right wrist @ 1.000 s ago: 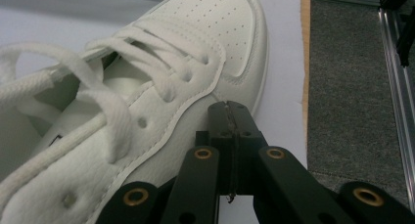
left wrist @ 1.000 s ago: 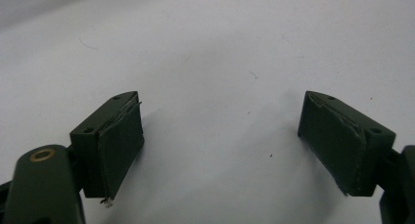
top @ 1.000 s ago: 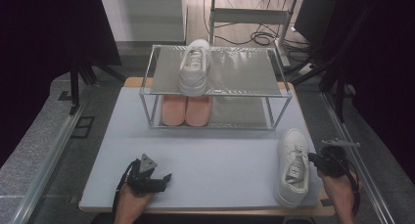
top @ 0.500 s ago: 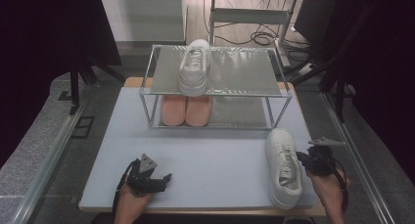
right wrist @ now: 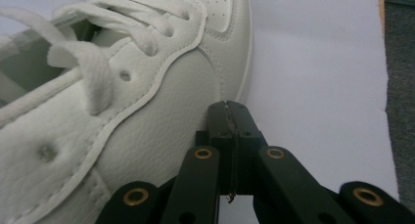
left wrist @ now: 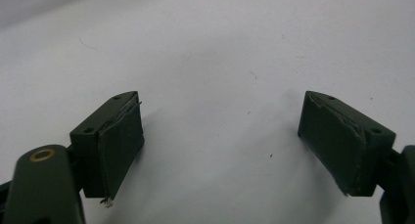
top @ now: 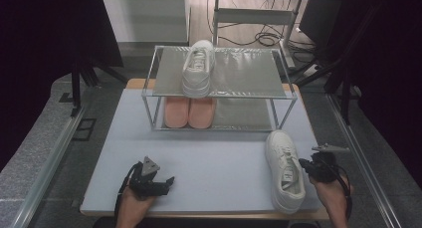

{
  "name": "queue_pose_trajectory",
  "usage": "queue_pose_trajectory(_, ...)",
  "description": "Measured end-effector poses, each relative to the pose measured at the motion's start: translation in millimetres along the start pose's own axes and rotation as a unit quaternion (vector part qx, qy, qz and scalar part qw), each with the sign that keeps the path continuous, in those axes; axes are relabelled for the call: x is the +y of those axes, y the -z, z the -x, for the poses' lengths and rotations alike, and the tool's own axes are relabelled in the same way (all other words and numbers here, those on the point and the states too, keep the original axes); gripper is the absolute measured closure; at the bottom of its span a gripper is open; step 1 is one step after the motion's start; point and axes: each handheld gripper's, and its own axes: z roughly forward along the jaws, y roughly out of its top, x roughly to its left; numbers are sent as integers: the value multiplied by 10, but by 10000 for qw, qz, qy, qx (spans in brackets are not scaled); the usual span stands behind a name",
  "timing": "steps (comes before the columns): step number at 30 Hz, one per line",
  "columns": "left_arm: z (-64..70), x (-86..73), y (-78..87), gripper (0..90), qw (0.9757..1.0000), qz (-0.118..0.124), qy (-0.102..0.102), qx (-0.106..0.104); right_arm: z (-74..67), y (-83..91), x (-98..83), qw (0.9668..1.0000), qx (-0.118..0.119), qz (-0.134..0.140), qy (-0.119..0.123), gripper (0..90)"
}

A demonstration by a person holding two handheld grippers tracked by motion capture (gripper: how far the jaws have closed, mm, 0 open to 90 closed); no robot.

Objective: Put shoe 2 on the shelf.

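A white sneaker [top: 284, 169] lies on the table's front right, toe pointing away from me. My right gripper [top: 302, 164] is shut, and its tip touches the sneaker's right side. In the right gripper view the jaws [right wrist: 229, 107] are pressed together with nothing between them, against the white leather of the sneaker [right wrist: 122, 111]. My left gripper [top: 168, 180] rests on the table [top: 219, 153] at the front left. Its jaws stand wide open over bare table in the left gripper view [left wrist: 220, 141]. A second white sneaker [top: 198, 68] sits on top of the metal rack [top: 249, 73].
A pair of pink shoes [top: 189, 111] sits on the rack's lower shelf at the left. The rack stands at the back of the table. The right half of both shelves is bare. Cables lie on the floor behind [top: 259, 38].
My right gripper has moved left with its tip against the sneaker, and the sneaker has slid left across the table. The left gripper has stayed put.
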Motion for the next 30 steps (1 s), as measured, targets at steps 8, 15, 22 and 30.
queue_pose_trajectory(8,0,0,0,166,10000,1,0,0,-139,-28,20,9996,272,51,24,900)
queue_pose_trajectory(15,1,0,1,167,10000,-2,-6,4,-352,-58,53,9987,447,30,257,900)
queue_pose_trajectory(22,-1,0,1,167,10000,-6,-12,3,-410,34,-34,9983,525,57,263,900)
queue_pose_trajectory(30,1,0,1,167,10000,-1,-4,3,-581,-39,15,9967,712,78,369,900)
